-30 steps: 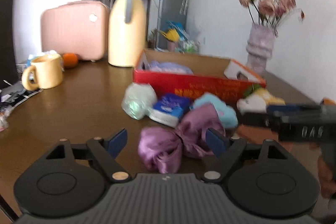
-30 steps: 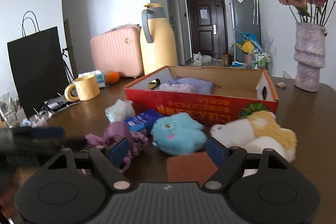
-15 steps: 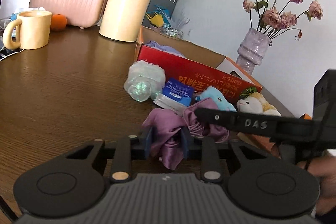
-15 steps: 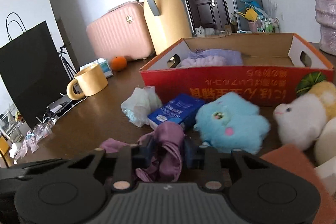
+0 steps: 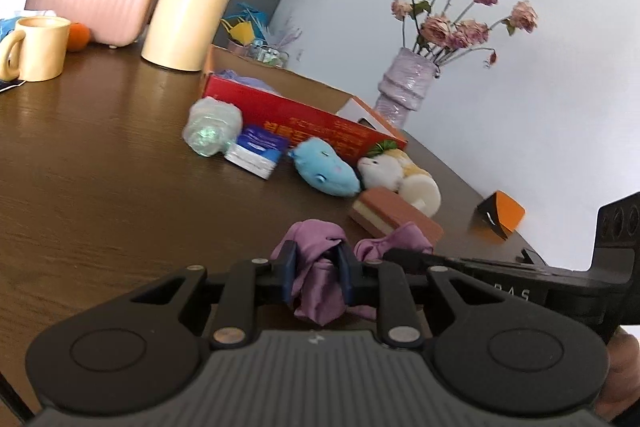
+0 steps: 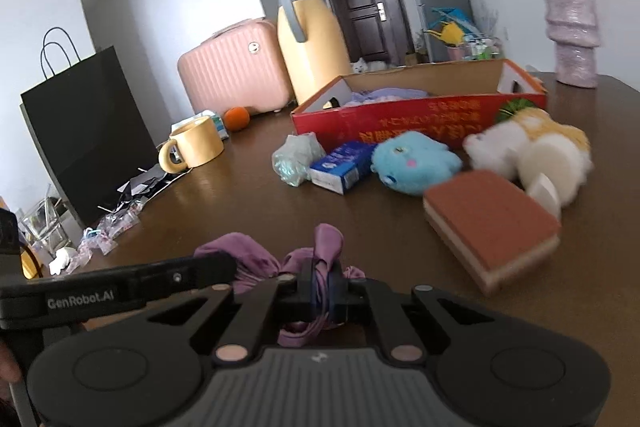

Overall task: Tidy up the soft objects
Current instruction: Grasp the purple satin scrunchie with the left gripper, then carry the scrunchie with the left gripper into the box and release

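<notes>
Both grippers are shut on one purple satin cloth (image 5: 316, 251), lifted above the brown table (image 5: 100, 187). My left gripper (image 5: 316, 277) pinches one end; my right gripper (image 6: 320, 285) pinches the other end of the cloth (image 6: 328, 241). The right gripper's body crosses the left wrist view (image 5: 500, 287). On the table lie a blue plush (image 6: 412, 161), a white and yellow plush (image 6: 532, 143), a brown sponge (image 6: 492, 223), a blue tissue pack (image 6: 344, 165) and a crumpled plastic bag (image 6: 296, 159). Behind them a red cardboard box (image 6: 416, 119) holds lilac fabric (image 6: 384, 95).
A yellow mug (image 6: 196, 145), an orange (image 6: 236, 118), a pink case (image 6: 236, 71) and a yellow thermos jug (image 6: 312, 43) stand at the back left. A black paper bag (image 6: 84, 131) stands at the left. A vase of flowers (image 6: 572, 23) is back right. An orange-black block (image 5: 502, 213) lies near the right edge.
Both grippers closed on the purple cloth from either side, then lifted it and drew it back from the other soft objects toward the near side of the table.
</notes>
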